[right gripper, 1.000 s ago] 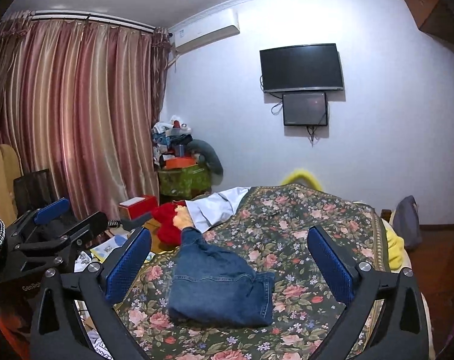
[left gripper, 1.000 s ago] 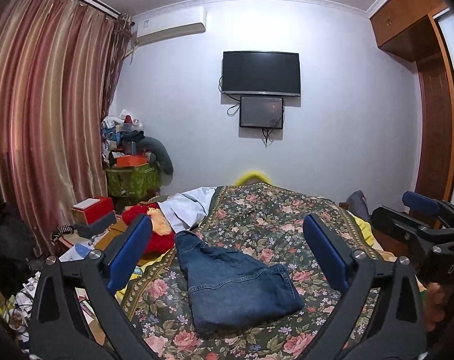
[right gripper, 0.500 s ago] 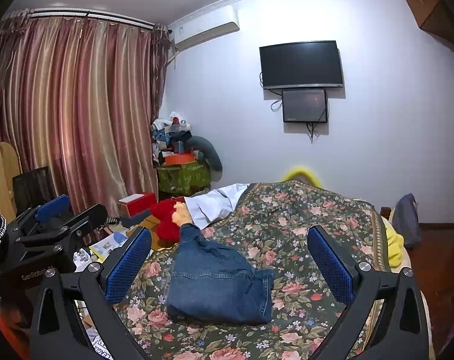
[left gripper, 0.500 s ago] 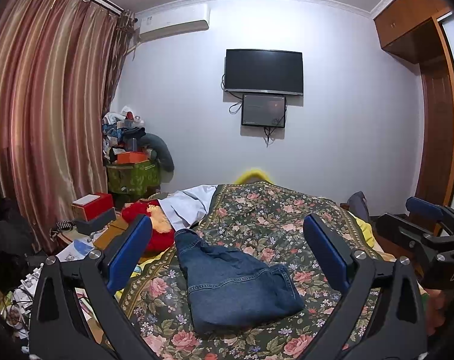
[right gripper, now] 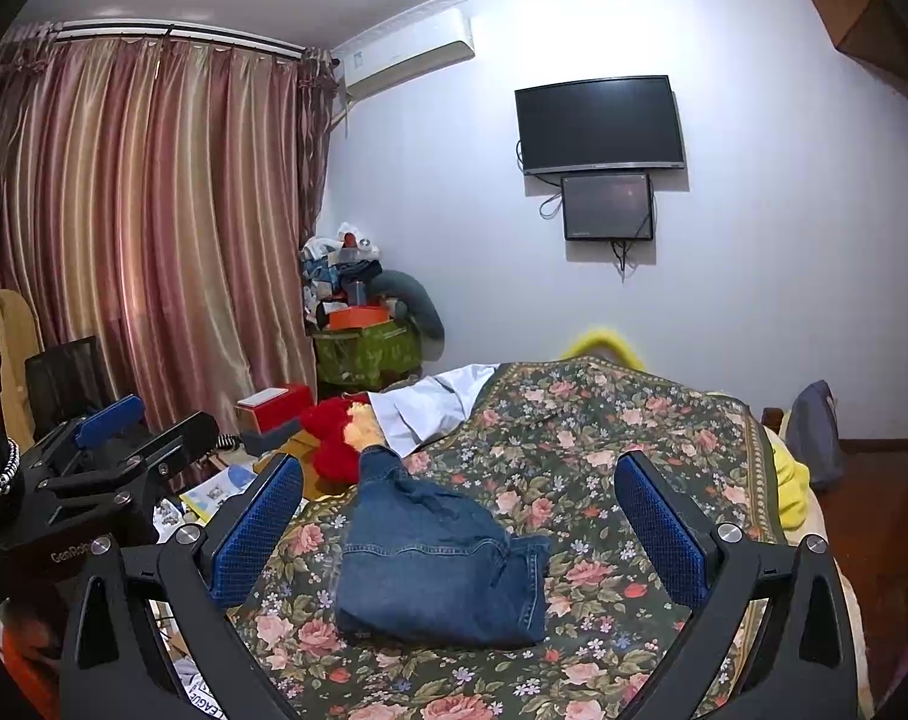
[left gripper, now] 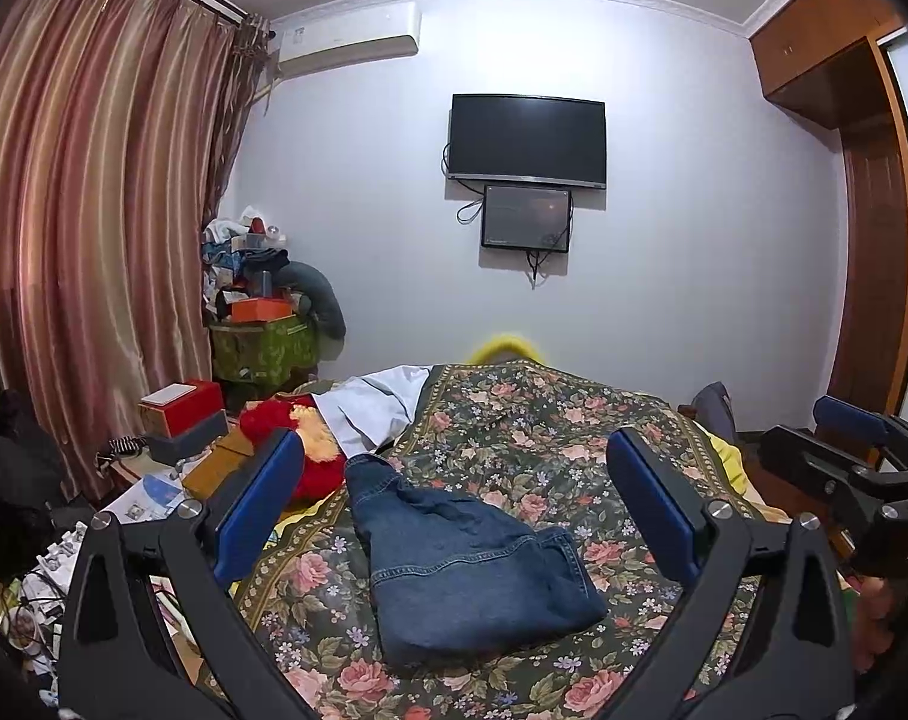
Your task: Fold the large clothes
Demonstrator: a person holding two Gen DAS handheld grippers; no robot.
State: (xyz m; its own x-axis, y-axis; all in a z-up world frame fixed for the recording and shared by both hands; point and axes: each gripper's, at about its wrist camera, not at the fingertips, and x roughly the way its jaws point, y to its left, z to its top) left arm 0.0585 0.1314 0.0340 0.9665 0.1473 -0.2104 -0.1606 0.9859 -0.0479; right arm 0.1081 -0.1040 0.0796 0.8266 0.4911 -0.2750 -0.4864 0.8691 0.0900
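The folded denim jeans (left gripper: 466, 564) are lying on the floral bedspread (left gripper: 550, 438), ahead of and below both tools, with the long axis running away toward the wall. The left gripper (left gripper: 454, 510) and right gripper (right gripper: 460, 528) are hovering with fingers wide apart, holding nothing; neither looks clearly nearer. The bundle is looking compact but lumpy.

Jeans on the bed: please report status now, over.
Left gripper open, right gripper open, both empty. Jeans folded on the floral bedspread, untouched. Nothing in the way.
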